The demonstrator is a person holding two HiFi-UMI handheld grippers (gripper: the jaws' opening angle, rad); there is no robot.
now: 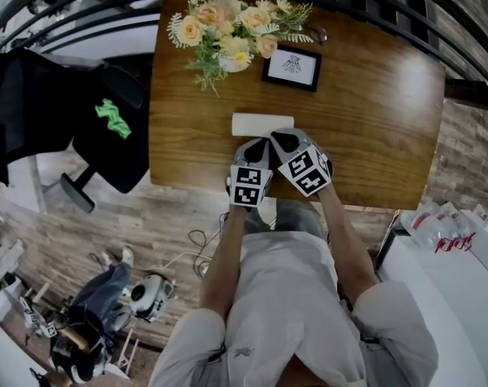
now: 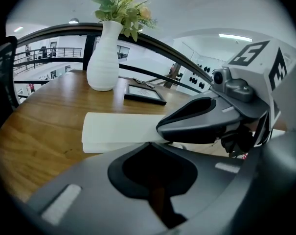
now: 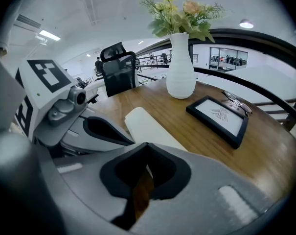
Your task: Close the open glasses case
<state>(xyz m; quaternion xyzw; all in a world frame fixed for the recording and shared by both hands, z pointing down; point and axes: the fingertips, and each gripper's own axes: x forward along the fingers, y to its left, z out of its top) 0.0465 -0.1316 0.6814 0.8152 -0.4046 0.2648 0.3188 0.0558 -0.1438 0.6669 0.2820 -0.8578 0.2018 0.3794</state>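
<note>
Left gripper, right gripper both clenched, empty; glasses case partly hidden behind them.

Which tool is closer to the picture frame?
Right. Right tool is at the glasses case, in line with the picture frame; left tool sits beside it, farther left.

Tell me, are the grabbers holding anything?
Nothing is held. The left gripper and the right gripper both have jaws together with nothing between them; the white glasses case lies on the table just ahead.
</note>
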